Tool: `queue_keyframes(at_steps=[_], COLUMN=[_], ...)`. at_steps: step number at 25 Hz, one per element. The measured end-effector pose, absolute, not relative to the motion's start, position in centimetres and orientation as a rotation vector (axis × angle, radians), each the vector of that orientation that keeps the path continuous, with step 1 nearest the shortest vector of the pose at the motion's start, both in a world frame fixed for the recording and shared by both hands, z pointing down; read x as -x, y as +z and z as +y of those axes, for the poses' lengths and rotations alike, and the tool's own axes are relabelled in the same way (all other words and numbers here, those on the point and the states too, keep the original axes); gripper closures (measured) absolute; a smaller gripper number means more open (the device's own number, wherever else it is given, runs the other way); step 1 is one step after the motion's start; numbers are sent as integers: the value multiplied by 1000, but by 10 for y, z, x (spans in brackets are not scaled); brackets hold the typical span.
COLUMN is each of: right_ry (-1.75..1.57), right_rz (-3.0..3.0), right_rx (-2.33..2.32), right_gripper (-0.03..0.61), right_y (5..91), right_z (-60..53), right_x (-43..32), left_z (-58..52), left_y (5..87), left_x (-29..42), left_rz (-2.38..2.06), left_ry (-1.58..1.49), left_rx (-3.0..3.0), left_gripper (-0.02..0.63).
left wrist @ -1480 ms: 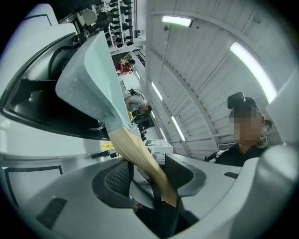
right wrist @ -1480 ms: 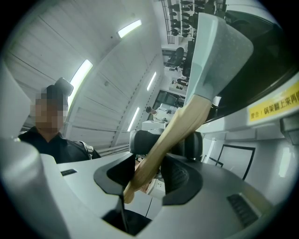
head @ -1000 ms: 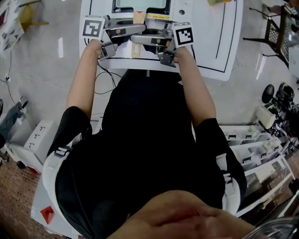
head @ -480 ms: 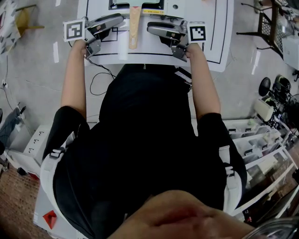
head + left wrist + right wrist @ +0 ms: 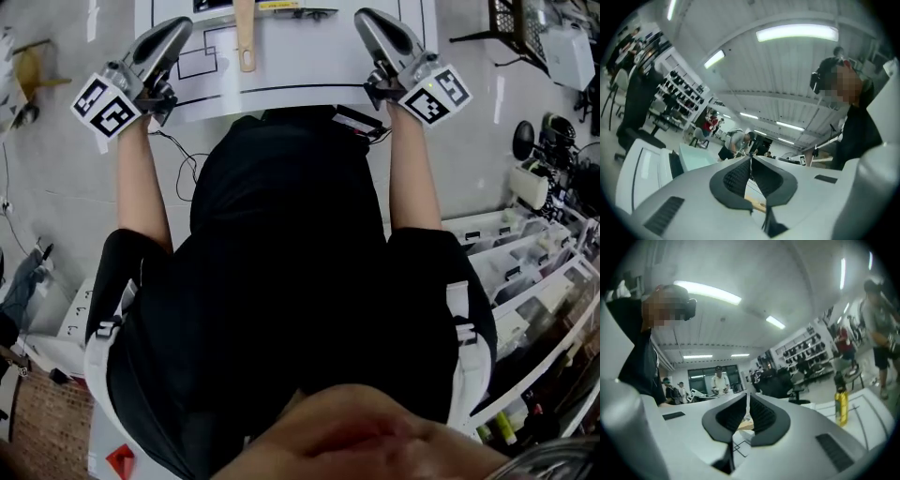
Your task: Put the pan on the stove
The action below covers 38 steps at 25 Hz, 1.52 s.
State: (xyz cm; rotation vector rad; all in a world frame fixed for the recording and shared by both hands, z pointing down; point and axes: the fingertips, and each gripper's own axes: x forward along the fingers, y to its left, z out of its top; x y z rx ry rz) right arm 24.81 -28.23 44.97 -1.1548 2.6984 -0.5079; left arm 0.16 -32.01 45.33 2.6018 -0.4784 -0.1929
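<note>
Of the pan only a wooden handle shows, lying on the white table and running off the top edge of the head view. My left gripper is raised left of the handle, and my right gripper is raised right of it, both well apart from it. In the left gripper view the left gripper points level across the room, its jaws just closed tip to tip on nothing. The right gripper has likewise just closed its jaws with nothing between them. The stove cannot be made out.
Black lines mark the table top. A yellow bottle stands on the table to the right. A white box sits at the left. People and chairs fill the room beyond. Shelving with trays stands on the floor at my right.
Both grippers have swung outward from beside the wooden handle, left one leftward and right one rightward. Their marker cubes have rolled outward. The table has slid toward the top of the head view.
</note>
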Motion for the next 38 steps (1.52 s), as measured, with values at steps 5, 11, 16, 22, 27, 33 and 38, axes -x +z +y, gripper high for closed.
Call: queue_keyframes(at_steps=[5,11,16,22,27,33,38], right_ry=[-132,5,7,-56,-100,-51,-123], right_rz=[2671,2647,2603,2527,2562,2622,2635], right_rx=[1452,1672,1782,1791,1676,1569,1496], right_gripper=[541,541,543,548,549,549,551], right_y=[418,424,449,470,480,470,470], right_z=[-246,-195,-150,-97,-68,-60,-62], right_x=[-267,-282,-297,-289,-250,-219,-202], left_z=[-306,-262,-211,-155,-103,-78,-78], left_y=[417,410,421,448,464,470,472], left_x=[4,-3,-14,-7,3,33,58], left_rz=[-777,-1037,-1222,-1339,-1331,-1411,-1459], left_ry=[-257,-224,-160,-80,14,93,98], left_rx=[-2751,-2830,-2803,-2703,-2666,-2678,-2664], left_gripper=[591,589,589,589,589,589,589])
